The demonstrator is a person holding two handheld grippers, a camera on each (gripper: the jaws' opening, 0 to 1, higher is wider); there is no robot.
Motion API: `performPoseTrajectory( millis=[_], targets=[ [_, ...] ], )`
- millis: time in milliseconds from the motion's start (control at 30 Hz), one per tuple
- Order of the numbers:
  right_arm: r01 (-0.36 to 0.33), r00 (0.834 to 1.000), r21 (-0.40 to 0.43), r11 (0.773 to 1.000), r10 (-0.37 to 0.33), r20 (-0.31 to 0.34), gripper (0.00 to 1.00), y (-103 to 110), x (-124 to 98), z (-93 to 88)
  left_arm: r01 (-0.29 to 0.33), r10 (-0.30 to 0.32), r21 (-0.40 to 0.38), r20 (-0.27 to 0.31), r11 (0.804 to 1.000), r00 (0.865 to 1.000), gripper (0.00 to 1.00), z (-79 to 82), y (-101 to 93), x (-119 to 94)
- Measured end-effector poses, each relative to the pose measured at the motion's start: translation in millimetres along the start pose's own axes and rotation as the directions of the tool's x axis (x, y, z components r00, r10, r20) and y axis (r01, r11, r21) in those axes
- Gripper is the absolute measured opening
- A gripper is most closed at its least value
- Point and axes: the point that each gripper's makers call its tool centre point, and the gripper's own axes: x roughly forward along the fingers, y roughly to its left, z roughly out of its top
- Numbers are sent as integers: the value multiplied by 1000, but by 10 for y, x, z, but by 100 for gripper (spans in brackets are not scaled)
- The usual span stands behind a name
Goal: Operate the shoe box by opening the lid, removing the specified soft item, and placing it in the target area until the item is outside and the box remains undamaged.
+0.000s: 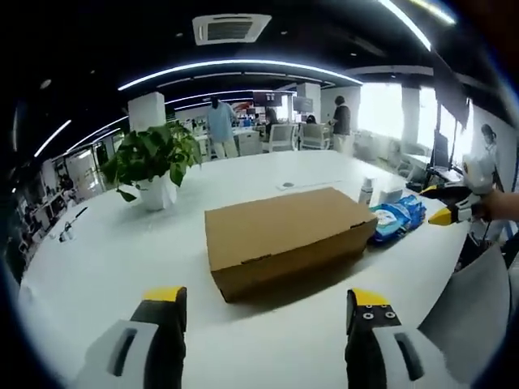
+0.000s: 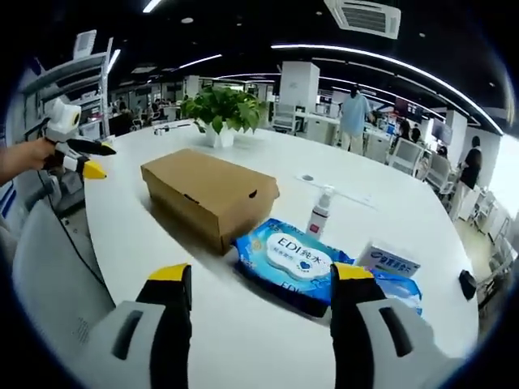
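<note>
A: As we look along the left gripper (image 1: 267, 308), its jaws stand wide apart w/ nothing between them. Far left on the white bench (image 1: 97, 267) there's a potted plant (image 1: 154, 162), then the shoe box (image 1: 284, 235) mid-bench, lid shut, just ahead of us.

B: Agreed. Right of the box we see a blue wipes pack (image 1: 397, 217), near it but we can't tell if they touch, w/ a small white bottle (image 1: 366, 191) behind. At the far right edge the right gripper (image 1: 448, 204) comes in, held in a hand.

A: From the right gripper view, our own gripper's jaws are also spread, holding nothing. At left the left gripper appears in a hand (image 2: 28, 156), off the bench edge. Box sits centre-left, closed, plant behind it.

B: Then the wipes pack right in front of us, touching or just beside the box corner. Spray bottle stands upright behind the pack, and a small white carton (image 2: 388, 261) lies on the pack's right end.
</note>
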Motion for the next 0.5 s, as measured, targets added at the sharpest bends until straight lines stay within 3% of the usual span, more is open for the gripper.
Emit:
performPoseTrajectory(
  millis=[200,500],
  targets=[
    [45,999,11,999,-45,-10,78,-95,-271,-158,19,-19,10,28,1000,999,93,-40,-220,-142],
    [61,998,33,998,-61,-24,89,-151,-504,-361,47,-48,30,12,998,999,100,-176,-400,-192]
  ],
)
